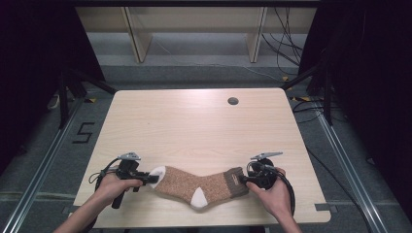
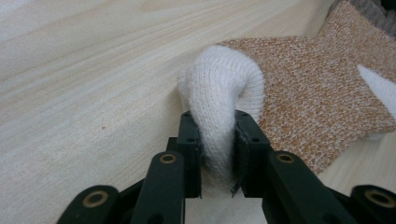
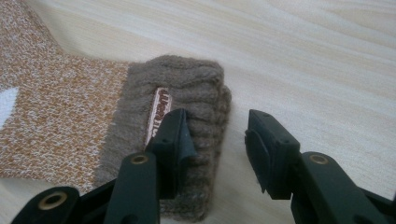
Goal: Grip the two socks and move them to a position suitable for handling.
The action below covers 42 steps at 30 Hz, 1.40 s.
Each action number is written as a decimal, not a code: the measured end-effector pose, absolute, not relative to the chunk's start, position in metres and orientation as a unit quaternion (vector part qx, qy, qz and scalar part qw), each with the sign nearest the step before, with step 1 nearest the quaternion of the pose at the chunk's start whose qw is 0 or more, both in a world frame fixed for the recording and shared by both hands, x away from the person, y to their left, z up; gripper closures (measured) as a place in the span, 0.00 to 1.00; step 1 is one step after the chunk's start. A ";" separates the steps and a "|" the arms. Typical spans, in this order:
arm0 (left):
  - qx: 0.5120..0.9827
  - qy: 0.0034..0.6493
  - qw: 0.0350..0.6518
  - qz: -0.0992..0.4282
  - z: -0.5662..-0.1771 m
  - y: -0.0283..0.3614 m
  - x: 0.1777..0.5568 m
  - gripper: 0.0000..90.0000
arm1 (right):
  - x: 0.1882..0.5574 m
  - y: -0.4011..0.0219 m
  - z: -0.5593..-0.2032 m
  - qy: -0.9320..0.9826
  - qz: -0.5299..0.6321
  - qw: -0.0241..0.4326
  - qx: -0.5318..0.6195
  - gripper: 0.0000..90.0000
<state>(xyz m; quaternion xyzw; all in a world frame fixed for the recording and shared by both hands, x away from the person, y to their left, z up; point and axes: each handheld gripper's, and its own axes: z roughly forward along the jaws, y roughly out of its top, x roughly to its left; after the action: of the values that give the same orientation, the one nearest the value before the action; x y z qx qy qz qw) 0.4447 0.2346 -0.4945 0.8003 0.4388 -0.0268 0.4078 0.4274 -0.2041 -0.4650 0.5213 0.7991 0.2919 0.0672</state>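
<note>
Both hands low at table edge. Left gripper (image 2: 217, 135) pinches knitted sock (image 1: 194, 184) by its white toe; right gripper (image 3: 215, 135) jaws apart at ribbed brown cuff (image 3: 187, 93).

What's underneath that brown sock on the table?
Bare pale wood: the sock lies flat on the table, its white toe pinched in the left tool. Whatever lies directly beneath the fabric is covered.

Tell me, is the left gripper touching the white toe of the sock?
Touching. The left gripper view shows the left gripper with both jaws pressed on the bunched white toe of the sock.
</note>
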 end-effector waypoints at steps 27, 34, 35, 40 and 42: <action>0.787 0.424 0.448 -0.014 -0.467 0.238 0.437 0.85 | 0.426 -0.202 -0.465 0.794 0.297 0.065 0.526 0.64; 0.788 0.422 0.448 -0.017 -0.467 0.239 0.436 0.85 | 0.426 -0.202 -0.464 0.799 0.290 0.057 0.524 0.64; 0.788 0.421 0.449 -0.014 -0.466 0.239 0.436 0.85 | 0.426 -0.201 -0.465 0.796 0.296 0.063 0.523 0.64; 0.788 0.421 0.450 -0.005 -0.461 0.237 0.434 0.85 | 0.425 -0.200 -0.466 0.799 0.295 0.068 0.519 0.64; 0.788 0.418 0.452 -0.008 -0.459 0.238 0.434 0.85 | 0.425 -0.201 -0.465 0.800 0.293 0.068 0.518 0.63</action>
<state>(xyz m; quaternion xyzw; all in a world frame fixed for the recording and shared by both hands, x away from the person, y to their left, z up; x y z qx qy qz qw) 0.4342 0.2380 -0.4586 0.7878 0.4184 -0.0078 0.4519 0.4247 -0.2011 -0.4650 0.5182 0.8005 0.2934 0.0675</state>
